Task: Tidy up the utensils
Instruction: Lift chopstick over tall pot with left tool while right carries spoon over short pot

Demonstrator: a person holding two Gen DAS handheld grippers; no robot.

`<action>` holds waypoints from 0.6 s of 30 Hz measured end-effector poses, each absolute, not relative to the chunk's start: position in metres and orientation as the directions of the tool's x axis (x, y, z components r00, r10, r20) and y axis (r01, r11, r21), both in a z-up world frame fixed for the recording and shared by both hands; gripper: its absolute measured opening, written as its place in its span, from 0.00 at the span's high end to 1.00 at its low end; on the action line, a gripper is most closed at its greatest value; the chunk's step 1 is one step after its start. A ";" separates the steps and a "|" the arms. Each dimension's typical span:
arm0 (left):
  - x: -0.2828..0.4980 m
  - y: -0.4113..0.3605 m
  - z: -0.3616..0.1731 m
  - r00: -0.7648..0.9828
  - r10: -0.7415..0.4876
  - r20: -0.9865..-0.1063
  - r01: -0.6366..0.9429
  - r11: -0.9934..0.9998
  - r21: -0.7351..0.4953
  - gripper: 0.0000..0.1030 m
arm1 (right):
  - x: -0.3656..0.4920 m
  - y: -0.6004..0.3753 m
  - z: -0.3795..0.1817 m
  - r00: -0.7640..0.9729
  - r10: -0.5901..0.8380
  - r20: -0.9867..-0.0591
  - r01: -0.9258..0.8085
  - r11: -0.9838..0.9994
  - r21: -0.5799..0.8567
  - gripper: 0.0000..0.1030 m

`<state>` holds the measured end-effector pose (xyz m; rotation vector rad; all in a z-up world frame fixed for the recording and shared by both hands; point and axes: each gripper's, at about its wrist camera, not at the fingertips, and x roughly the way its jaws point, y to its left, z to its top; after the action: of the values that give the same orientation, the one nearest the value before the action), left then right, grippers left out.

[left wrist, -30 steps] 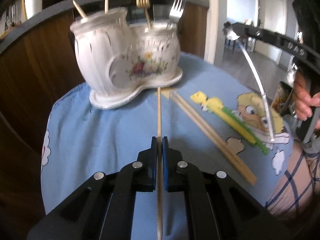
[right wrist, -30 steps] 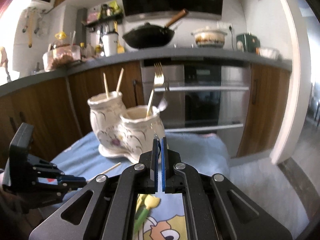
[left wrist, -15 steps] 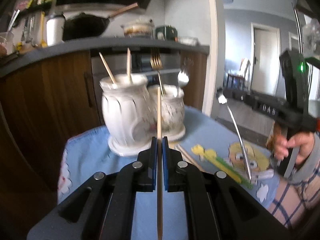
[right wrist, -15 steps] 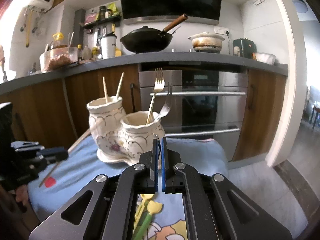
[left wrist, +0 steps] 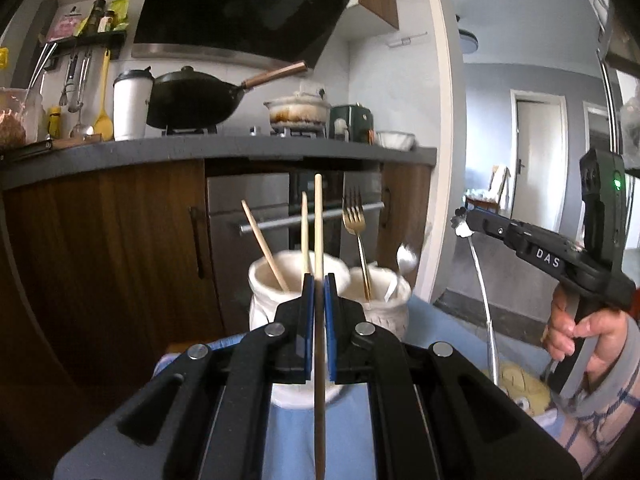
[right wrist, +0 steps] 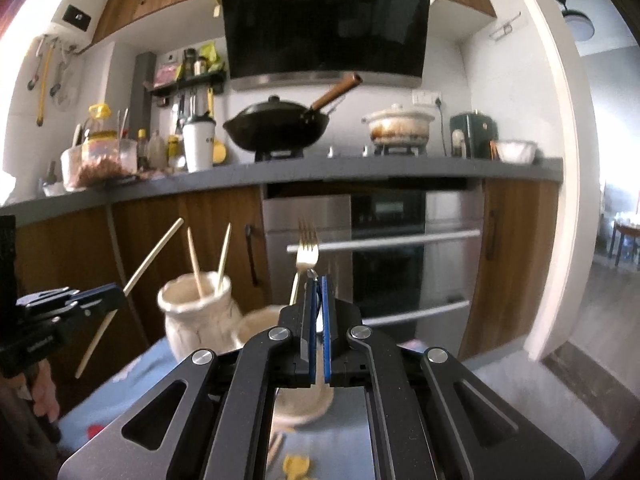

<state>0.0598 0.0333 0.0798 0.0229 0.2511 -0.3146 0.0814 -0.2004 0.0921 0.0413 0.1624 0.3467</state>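
Note:
My left gripper (left wrist: 319, 284) is shut on a wooden chopstick (left wrist: 318, 224) and holds it upright, lifted in front of the white two-cup ceramic holder (left wrist: 264, 296). The holder's left cup (right wrist: 196, 320) holds two chopsticks (left wrist: 264, 246); its right cup holds a gold fork (left wrist: 356, 224) and a spoon (left wrist: 405, 258). My right gripper (right wrist: 317, 282) is shut on a thin silver utensil (left wrist: 482, 296) that hangs down from the jaws, to the right of the holder. My left gripper (right wrist: 116, 294) with its chopstick (right wrist: 150, 258) also shows in the right wrist view.
The holder stands on a blue cartoon-print cloth (left wrist: 436, 332) over a small table. Behind are wooden cabinets (left wrist: 100, 240), an oven (right wrist: 384, 248), and a counter with a wok (right wrist: 276, 126). More chopsticks (right wrist: 276, 446) lie on the cloth.
My left gripper has lifted the chopstick off the cloth and tilted it upright before the holder. My right gripper has risen slightly with the silver utensil.

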 end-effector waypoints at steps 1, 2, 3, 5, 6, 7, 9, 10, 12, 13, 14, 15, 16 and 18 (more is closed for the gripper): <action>0.066 0.034 0.083 0.921 -0.306 -0.242 0.309 0.951 -0.026 0.95 | 0.086 -0.198 0.097 0.929 0.342 -0.140 -0.335 0.940 0.069 0.97; 0.072 0.035 0.088 0.923 -0.308 -0.232 0.308 0.951 -0.034 0.95 | 0.089 -0.196 0.100 0.932 0.339 -0.128 -0.332 0.941 0.070 0.97; 0.075 0.035 0.089 0.924 -0.309 -0.226 0.308 0.951 -0.037 0.95 | 0.092 -0.195 0.103 0.934 0.336 -0.118 -0.329 0.941 0.072 0.97; 0.087 0.037 0.097 0.927 -0.314 -0.205 0.309 0.949 -0.056 0.95 | 0.100 -0.192 0.112 0.942 0.325 -0.085 -0.318 0.944 0.081 0.97; 0.093 0.038 0.102 0.926 -0.321 -0.197 0.314 0.947 -0.067 0.95 | 0.104 -0.191 0.116 0.945 0.318 -0.073 -0.312 0.946 0.085 0.97; 0.101 0.038 0.107 0.929 -0.319 -0.184 0.311 0.948 -0.076 0.95 | 0.109 -0.190 0.119 0.949 0.310 -0.063 -0.305 0.948 0.088 0.97; 0.111 0.037 0.113 0.932 -0.321 -0.167 0.311 0.947 -0.084 0.95 | 0.119 -0.187 0.125 0.958 0.285 -0.042 -0.280 0.956 0.090 0.97; 0.118 0.036 0.117 0.935 -0.321 -0.152 0.310 0.946 -0.090 0.95 | 0.124 -0.186 0.127 0.961 0.276 -0.031 -0.272 0.958 0.094 0.97; 0.127 0.036 0.120 0.939 -0.317 -0.134 0.305 0.947 -0.103 0.95 | 0.133 -0.184 0.129 0.968 0.251 -0.014 -0.249 0.963 0.104 0.97; 0.134 0.036 0.121 0.939 -0.324 -0.116 0.311 0.943 -0.120 0.95 | 0.137 -0.183 0.129 0.970 0.242 -0.010 -0.239 0.965 0.109 0.97; 0.139 0.036 0.121 0.939 -0.326 -0.107 0.312 0.941 -0.133 0.95 | 0.141 -0.182 0.129 0.972 0.234 -0.008 -0.231 0.966 0.113 0.97; 0.144 0.036 0.121 0.941 -0.321 -0.105 0.305 0.942 -0.143 0.95 | 0.146 -0.181 0.128 0.976 0.217 -0.001 -0.215 0.970 0.117 0.97; 0.152 0.036 0.118 0.941 -0.321 -0.104 0.302 0.939 -0.161 0.95 | 0.149 -0.179 0.127 0.981 0.196 0.005 -0.195 0.974 0.113 0.97; 0.163 0.035 0.115 0.940 -0.326 -0.099 0.305 0.935 -0.180 0.95 | 0.153 -0.176 0.124 0.987 0.159 0.023 -0.161 0.982 0.098 0.97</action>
<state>0.1629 0.0349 0.1147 -0.1635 0.1278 -0.3232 0.1531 -0.1757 0.1241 0.1000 -0.0155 0.1608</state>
